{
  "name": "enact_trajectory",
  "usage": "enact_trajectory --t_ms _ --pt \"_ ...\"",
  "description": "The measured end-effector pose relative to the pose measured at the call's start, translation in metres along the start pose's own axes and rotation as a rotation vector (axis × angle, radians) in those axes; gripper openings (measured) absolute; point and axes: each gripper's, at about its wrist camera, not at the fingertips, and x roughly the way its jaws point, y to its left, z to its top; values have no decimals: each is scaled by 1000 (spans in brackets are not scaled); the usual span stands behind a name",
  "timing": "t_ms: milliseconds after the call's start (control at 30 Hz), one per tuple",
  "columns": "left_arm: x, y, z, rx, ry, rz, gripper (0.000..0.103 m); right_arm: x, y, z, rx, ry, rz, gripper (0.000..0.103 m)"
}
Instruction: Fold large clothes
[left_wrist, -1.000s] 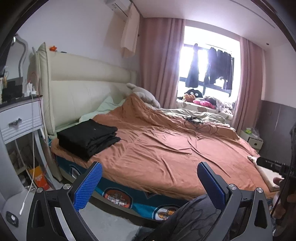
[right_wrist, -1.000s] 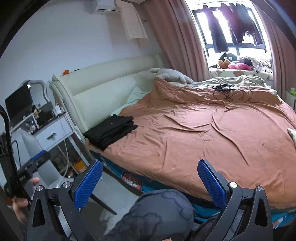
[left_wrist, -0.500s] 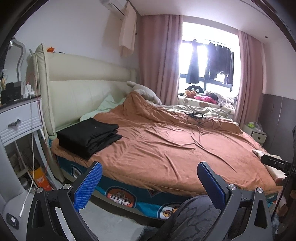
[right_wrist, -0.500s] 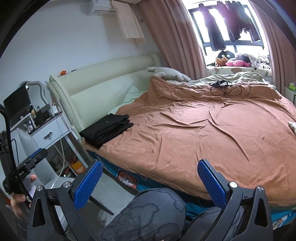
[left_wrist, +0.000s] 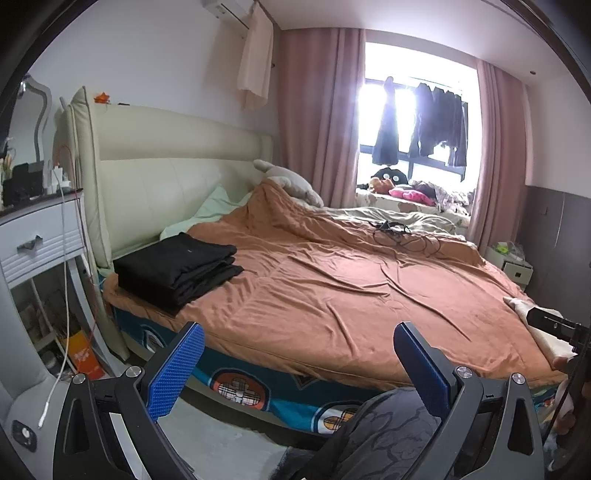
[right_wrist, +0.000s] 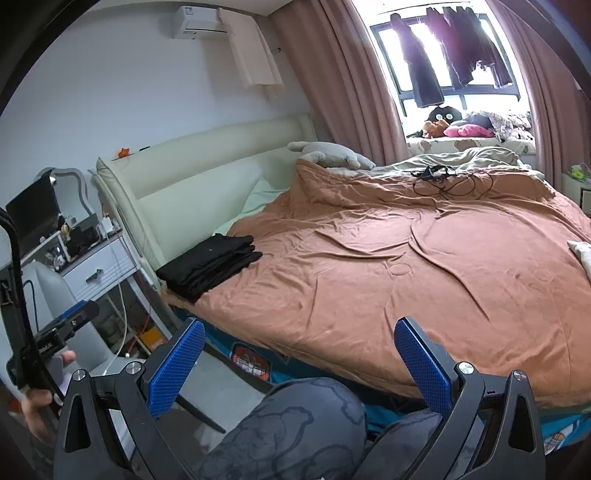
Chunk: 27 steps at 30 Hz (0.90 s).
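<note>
A folded black garment (left_wrist: 177, 267) lies in a neat stack at the near left corner of the bed, on the orange cover (left_wrist: 332, 291); it also shows in the right wrist view (right_wrist: 210, 264). My left gripper (left_wrist: 299, 365) is open and empty, held off the bed's near edge, well short of the stack. My right gripper (right_wrist: 301, 360) is open and empty too, also off the bed's edge. Its body shows at the right rim of the left wrist view (left_wrist: 554, 325). A pale cloth (left_wrist: 532, 321) lies at the bed's right edge.
A white bedside table (left_wrist: 40, 236) with a hanging cable stands left of the bed. Black cables (left_wrist: 402, 234) and a grey plush (left_wrist: 291, 181) lie at the far side. The person's knee in patterned trousers (right_wrist: 295, 424) sits below the grippers. Clothes hang at the window (left_wrist: 417, 122).
Both grippers have drifted slightly, so the bed has shifted a little in each view. Both stay open and empty. The black stack has not moved.
</note>
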Motion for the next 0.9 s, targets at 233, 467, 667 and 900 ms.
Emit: enact_trajectory --t_ms 233,467,667,900 --pt "-2 2 0 -6 0 -1 103 -4 -2 1 -3 -7 8 103" --pt "-4 5 3 -14 -2 -5 103 -4 -2 2 -5 -6 8 103" --pt "-3 5 2 -7 4 -10 103 -3 -3 2 0 -5 9 103" --pt "-2 4 3 -7 7 -9 103 -2 -4 3 15 -4 6 103"
